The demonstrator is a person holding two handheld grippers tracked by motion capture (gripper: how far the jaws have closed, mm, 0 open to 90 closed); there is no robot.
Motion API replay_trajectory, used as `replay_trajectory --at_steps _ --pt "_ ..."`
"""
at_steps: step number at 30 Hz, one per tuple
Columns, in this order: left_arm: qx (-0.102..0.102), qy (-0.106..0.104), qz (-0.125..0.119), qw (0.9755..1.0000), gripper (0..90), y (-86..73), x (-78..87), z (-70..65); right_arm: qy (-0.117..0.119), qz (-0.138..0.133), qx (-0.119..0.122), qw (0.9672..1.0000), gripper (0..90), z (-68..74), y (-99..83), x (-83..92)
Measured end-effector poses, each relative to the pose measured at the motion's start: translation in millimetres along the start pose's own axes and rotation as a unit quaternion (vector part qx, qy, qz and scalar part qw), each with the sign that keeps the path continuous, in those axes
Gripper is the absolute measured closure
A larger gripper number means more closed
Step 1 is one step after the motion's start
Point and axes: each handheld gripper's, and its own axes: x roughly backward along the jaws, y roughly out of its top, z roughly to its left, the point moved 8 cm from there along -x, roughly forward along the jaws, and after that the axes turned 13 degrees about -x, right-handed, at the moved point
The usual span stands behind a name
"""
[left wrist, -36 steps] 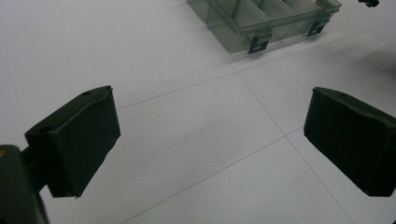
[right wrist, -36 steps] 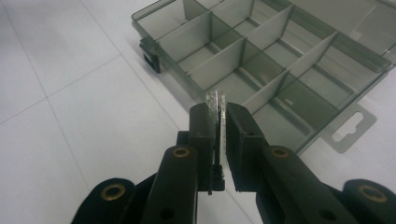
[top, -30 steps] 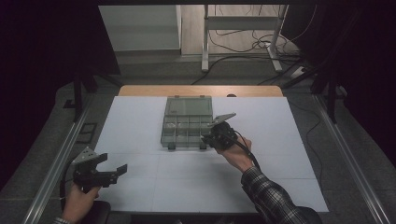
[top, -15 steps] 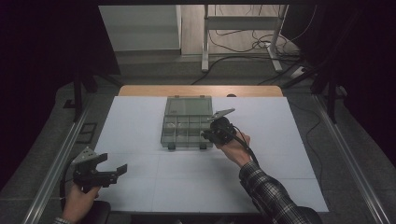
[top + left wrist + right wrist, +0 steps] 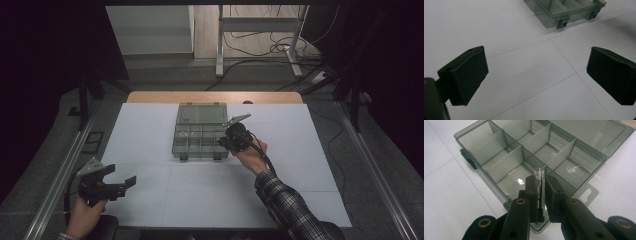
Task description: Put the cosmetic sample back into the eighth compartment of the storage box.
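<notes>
Clear vial [image 5: 539, 173]: pinched upright in closed right gripper [image 5: 541, 185], over compartment box [image 5: 200, 134] mid-table. Step: placing, apparently into a near-row cell. Next: lower, then release. Left gripper [image 5: 118, 184]: wide open, empty, near table's front-left edge.

No lettering, label, brand or number can be read on anything here.

Dim room, soft glare, sharp focus

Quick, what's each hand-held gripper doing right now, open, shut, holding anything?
Left hand-held gripper: open, holding nothing, over the white table.
Right hand-held gripper: shut on a small clear tube, over the compartment box.
</notes>
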Motion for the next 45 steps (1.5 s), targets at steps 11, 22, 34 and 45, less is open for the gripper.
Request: replay_trajectory --at_steps 11,22,34,45 --pt "0.0 -0.001 0.0 1.0 4.0 -0.1 0.1 0.0 -0.008 0.013 0.0 0.9999 79.3 -3.6 -4.2 -10.5" --pt "0.002 -0.003 -0.002 1.0 4.0 -0.1 0.3 0.3 0.005 0.017 -0.006 0.9998 65.5 -0.8 -5.1 -8.2" --pt "0.003 -0.004 -0.002 1.0 4.0 -0.1 0.4 0.6 0.022 0.02 -0.019 0.9994 45.2 3.5 -5.4 -1.2" --pt "0.007 -0.005 -0.004 1.0 4.0 -0.2 0.5 0.8 0.019 0.021 -0.013 0.9995 32.6 7.2 -7.3 4.5"
